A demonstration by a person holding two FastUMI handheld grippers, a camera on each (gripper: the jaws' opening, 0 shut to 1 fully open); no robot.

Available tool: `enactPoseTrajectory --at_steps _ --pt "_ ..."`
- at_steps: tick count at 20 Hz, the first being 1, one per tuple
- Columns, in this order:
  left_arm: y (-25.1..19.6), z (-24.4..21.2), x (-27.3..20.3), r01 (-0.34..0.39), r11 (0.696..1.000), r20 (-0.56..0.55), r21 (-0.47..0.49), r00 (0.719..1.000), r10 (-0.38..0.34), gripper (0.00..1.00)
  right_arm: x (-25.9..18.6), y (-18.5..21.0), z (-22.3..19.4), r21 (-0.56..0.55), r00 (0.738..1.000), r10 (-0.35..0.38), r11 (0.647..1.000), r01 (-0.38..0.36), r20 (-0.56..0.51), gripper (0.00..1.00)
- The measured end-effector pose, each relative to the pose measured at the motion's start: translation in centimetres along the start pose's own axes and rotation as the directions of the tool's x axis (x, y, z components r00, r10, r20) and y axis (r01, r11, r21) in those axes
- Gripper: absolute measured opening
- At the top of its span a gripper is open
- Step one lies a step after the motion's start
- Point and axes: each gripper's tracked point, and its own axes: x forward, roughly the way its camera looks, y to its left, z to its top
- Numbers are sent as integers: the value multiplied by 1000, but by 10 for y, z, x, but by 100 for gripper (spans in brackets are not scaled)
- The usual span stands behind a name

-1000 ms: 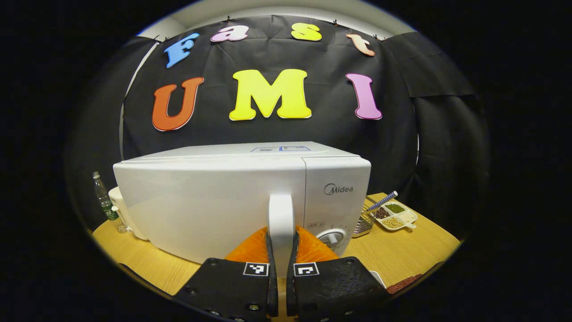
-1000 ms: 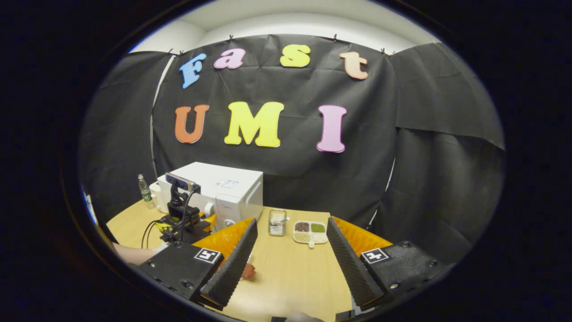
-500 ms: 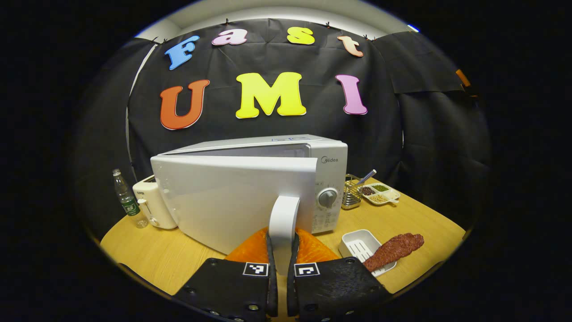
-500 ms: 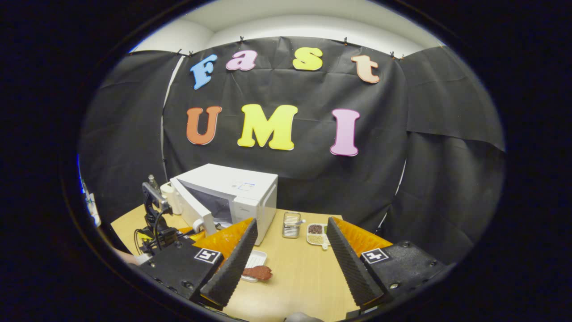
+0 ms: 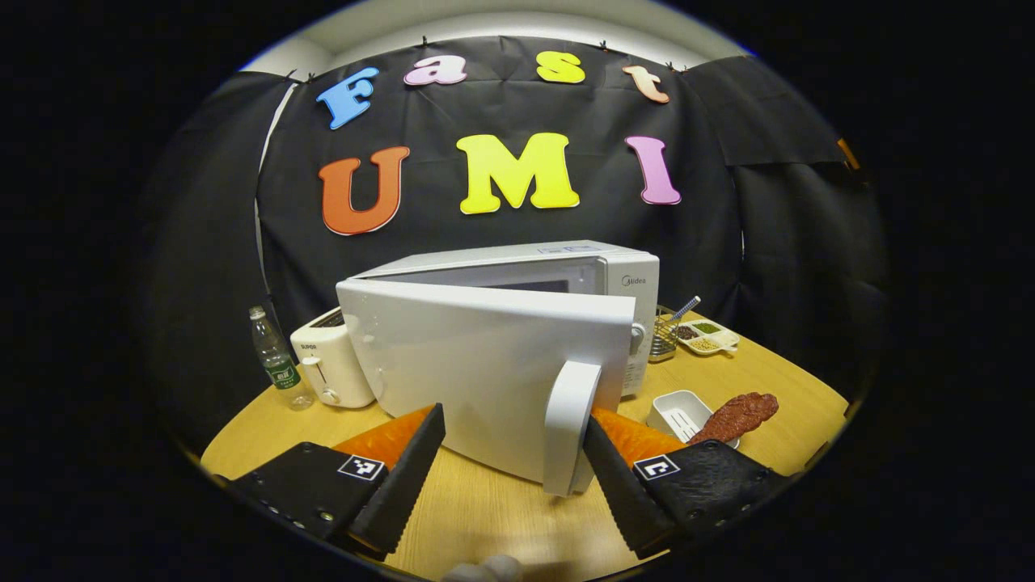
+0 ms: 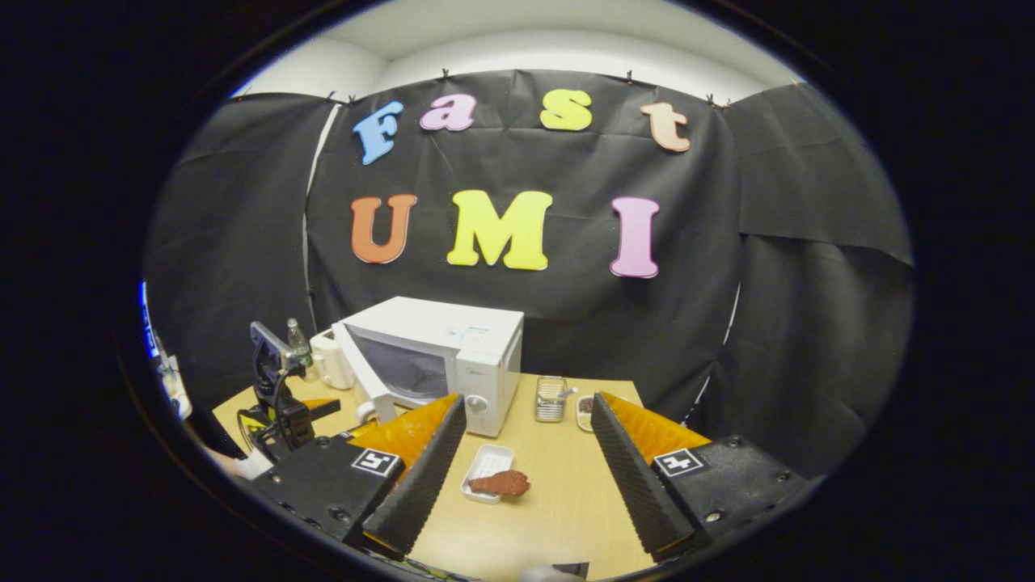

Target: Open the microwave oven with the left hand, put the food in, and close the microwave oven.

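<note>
Standing partly open at the centre of the left gripper view, the microwave oven [image 5: 566,275] had its door [image 5: 485,364] swung out toward the camera, with the white door handle [image 5: 568,424] hanging low at centre, between the fingers of the left gripper [image 5: 509,477]. That gripper's fingers were spread wide apart; the handle lay close against the right one and clear of the left, so nothing was clamped. At lower right of that view the food [image 5: 736,414], a dark red-brown slab, rested half on a small white tray [image 5: 675,408] and half over its edge, on the wooden table [image 5: 760,372]. At left stood a white toaster [image 5: 327,368] and a plastic bottle [image 5: 275,368], and behind the oven to the right a wire basket [image 5: 665,343] and a divided dish of beans [image 5: 707,338]. In the right gripper view the right gripper [image 6: 525,461] hung over the table with its fingers wide apart and empty, the food and tray lying between them further off at lower centre, and the other gripper sat at far left near the open door.
</note>
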Motion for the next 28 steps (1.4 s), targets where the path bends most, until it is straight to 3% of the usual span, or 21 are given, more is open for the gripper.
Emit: enactPoseTrajectory --at_steps 8,17,23,28 --pt "41 -12 -46 -36 999 -20 11 999 36 96 -8 33 -12 6 999 37 999 -37 -3 99" --pt "147 -41 -113 -183 983 -63 22 981 184 96 -21 71 -50 14 998 59 998 -58 -37 99" --pt "213 -48 -147 -295 955 -72 38 952 297 96 -10 67 -85 25 995 32 999 -30 -90 99" --pt "231 -45 -167 -332 943 -69 39 940 334 96 15 58 -118 50 987 32 998 -24 -160 99"
